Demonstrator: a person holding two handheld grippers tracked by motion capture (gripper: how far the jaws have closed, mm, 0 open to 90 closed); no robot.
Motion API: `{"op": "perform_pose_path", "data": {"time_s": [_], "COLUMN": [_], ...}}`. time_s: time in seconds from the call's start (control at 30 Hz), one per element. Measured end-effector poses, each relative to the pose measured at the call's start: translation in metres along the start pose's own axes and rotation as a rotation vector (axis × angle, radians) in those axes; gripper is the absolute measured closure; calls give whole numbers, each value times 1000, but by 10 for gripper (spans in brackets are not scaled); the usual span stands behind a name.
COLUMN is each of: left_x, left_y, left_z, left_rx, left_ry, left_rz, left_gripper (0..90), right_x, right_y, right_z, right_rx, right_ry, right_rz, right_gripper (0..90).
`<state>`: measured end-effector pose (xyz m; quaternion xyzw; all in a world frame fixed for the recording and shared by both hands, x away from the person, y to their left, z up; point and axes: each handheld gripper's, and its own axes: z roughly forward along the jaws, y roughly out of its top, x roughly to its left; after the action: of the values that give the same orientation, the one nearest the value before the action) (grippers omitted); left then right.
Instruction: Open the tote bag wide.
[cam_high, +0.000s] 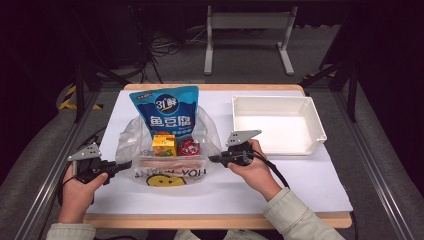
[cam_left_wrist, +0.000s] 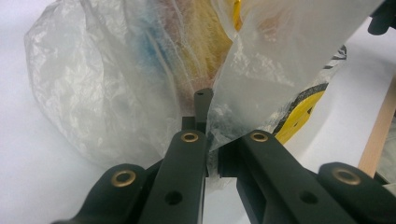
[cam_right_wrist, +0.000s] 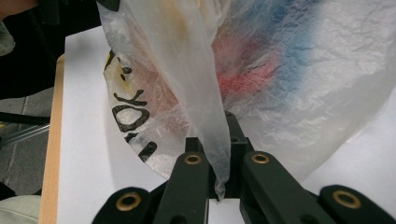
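Thin clear plastic bag (cam_high: 167, 150) with a yellow smiley print, pinched at both sides on the white table cover (cam_high: 300, 175).
Left gripper (cam_high: 122, 164) clamps its left edge; right gripper (cam_high: 214, 159) clamps the right handle strip; inside stand a blue pouch (cam_high: 167, 111), yellow carton (cam_high: 163, 144) and red tin (cam_high: 189, 147).

Clear printed plastic bag (cam_high: 167, 150), open, groceries inside
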<state>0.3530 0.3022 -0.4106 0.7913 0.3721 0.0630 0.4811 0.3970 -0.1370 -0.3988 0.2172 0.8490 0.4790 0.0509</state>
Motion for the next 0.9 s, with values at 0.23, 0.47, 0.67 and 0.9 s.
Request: {"op": "perform_pose_path", "data": {"time_s": [0.23, 0.47, 0.67, 0.9], "left_x": [3, 4, 5, 5], "left_y": [-8, -12, -17, -19], "left_z": [3, 4, 8, 10], "left_rx": [27, 48, 74, 100], "left_ry": [-11, -28, -45, -52], "left_rz": [-27, -38, -51, -52], "left_gripper": [898, 898, 897, 898], "right_x": [3, 4, 3, 5], "right_y": [-6, -12, -19, -23], "right_z": [5, 8, 10, 10], "right_rx": [25, 41, 45, 50], "right_ry": [10, 23, 36, 52], "right_rz": [2, 8, 24, 31], "right_gripper": [900, 900, 900, 900]}}
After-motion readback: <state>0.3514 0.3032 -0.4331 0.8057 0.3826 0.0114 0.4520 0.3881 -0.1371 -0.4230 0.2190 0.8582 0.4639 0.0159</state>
